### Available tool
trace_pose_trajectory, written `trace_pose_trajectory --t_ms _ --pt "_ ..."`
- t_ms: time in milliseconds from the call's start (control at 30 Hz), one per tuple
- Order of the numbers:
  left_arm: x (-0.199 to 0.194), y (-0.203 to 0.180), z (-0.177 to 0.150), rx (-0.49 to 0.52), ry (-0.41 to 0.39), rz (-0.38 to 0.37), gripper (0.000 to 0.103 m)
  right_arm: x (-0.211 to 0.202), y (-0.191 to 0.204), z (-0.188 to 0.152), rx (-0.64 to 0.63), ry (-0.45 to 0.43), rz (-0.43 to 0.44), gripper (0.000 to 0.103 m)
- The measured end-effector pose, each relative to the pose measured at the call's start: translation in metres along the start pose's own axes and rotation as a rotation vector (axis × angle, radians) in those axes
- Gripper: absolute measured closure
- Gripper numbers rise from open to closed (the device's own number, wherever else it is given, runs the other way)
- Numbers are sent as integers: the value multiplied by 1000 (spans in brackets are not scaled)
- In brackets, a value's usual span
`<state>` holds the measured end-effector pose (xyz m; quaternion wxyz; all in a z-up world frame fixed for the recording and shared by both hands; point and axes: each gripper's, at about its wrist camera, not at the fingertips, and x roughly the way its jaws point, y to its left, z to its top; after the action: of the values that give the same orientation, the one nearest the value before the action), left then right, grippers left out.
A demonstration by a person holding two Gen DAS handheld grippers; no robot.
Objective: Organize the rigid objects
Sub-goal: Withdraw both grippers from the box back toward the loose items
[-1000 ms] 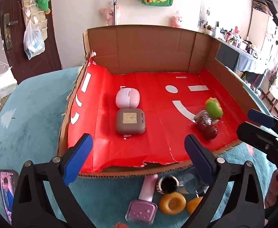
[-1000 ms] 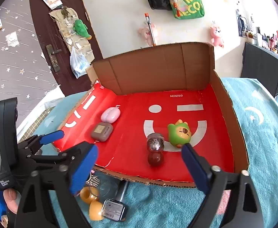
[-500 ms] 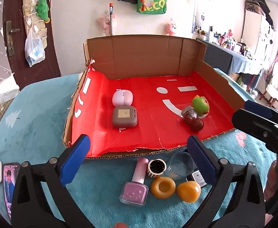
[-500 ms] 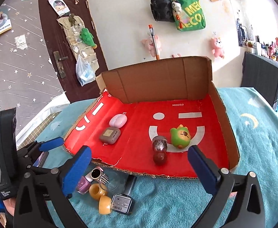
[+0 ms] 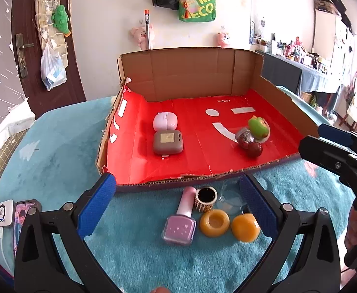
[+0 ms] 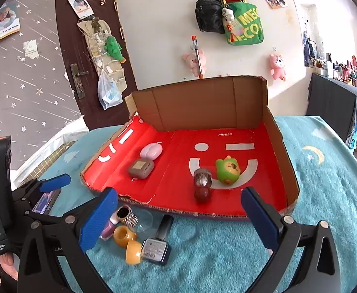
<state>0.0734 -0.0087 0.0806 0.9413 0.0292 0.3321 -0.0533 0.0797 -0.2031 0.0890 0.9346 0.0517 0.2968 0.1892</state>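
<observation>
A cardboard tray with a red floor holds a pink case, a brown case, a green toy and two dark red balls. In front of it on the teal cloth lie a pink nail polish bottle, a studded black-topped ring, two amber pieces, a clear dish and a dark polish bottle. My left gripper is open and empty above these. My right gripper is open and empty.
A phone and a small white charger lie at the left on the teal cloth. The tray has tall cardboard walls at the back and right. A dark door and a cluttered side table stand behind.
Both grippers have pulled back and up from the tray. The loose items in front of the tray have come fully into view. Nothing was grasped.
</observation>
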Motion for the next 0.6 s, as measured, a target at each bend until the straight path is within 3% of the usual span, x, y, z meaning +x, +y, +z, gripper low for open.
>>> trace_pose_trajectory --t_ms 600 --pt "-1 16 -29 -89 78 -43 0 -8 9 -23 -11 25 -5 0"
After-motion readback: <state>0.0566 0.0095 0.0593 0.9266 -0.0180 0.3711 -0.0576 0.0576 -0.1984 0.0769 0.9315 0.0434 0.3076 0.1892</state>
